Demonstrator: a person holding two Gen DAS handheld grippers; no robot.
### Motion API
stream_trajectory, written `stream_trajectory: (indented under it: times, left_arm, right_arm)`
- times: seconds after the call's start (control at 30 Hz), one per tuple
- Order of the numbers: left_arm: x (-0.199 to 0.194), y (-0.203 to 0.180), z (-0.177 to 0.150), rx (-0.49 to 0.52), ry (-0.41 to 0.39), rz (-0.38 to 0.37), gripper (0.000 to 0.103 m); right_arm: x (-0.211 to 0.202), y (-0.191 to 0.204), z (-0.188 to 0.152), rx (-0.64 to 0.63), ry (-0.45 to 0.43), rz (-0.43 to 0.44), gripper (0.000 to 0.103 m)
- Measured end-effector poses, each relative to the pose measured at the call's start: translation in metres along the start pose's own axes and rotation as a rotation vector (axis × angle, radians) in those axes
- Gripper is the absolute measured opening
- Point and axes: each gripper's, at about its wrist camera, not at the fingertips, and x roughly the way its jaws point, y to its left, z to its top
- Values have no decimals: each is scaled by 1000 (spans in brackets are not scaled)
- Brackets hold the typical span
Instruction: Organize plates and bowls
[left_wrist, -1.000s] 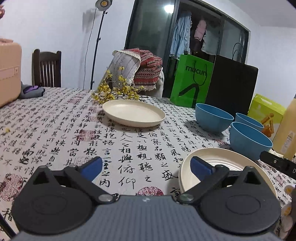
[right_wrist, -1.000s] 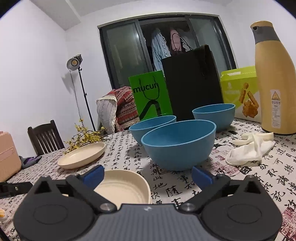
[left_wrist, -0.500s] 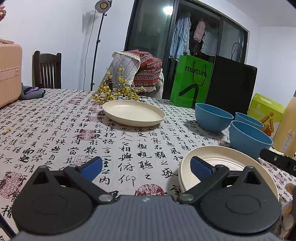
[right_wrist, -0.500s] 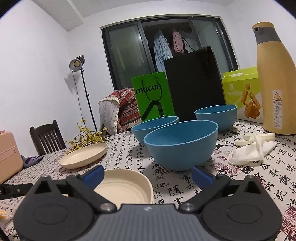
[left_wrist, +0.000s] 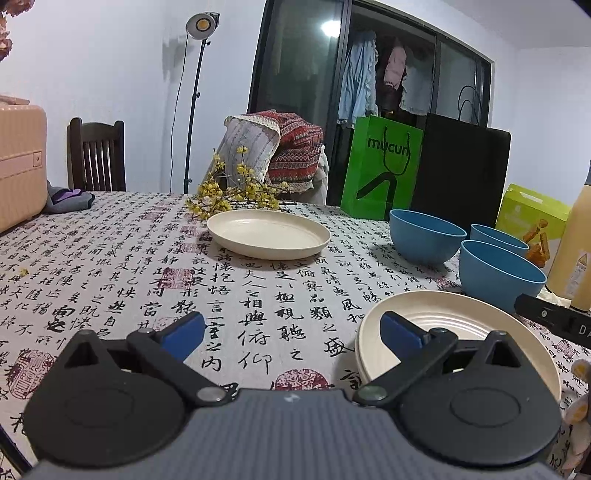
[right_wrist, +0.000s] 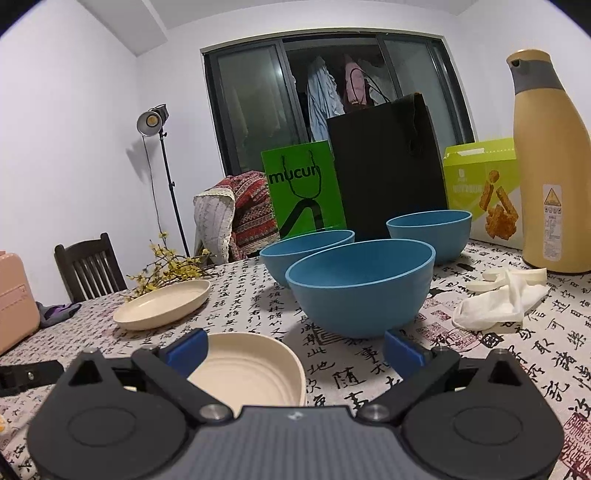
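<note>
Both empty, fingers spread wide. Right gripper (right_wrist: 293, 349) nearer, low at the table's near edge, facing the nearest blue bowl (right_wrist: 360, 286) straight ahead; left gripper (left_wrist: 291, 330) with near plate (left_wrist: 454, 325) under its right finger.

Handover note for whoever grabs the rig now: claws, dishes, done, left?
Left claw: open, empty, low over the tablecloth.
Right claw: open, empty, facing the nearest blue bowl.
Near plate sits by the left claw's right finger; far plate by the yellow flowers.
Three blue bowls stand apart, unstacked.
Done: nothing visibly stacked.
Left: probably stack plates, nest bowls.
</note>
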Motion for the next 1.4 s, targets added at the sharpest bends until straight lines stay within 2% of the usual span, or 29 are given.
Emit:
stream_trajectory:
  times: [0.67, 0.83, 1.13, 1.4]
  left_arm:
    - [-2, 2, 3, -6, 21, -23, 103]
    - [-5, 7, 10, -6, 20, -25, 103]
    - [-10, 17, 36, -17, 6, -25, 103]
    - [-8, 31, 60, -61, 11, -2, 103]
  right_arm:
    - [-6, 13, -2, -78, -23, -64, 101]
    - [-5, 21, 4, -113, 10, -34, 101]
    - [-14, 43, 34, -112, -38, 31, 101]
    - [10, 62, 63, -84, 24, 53, 101]
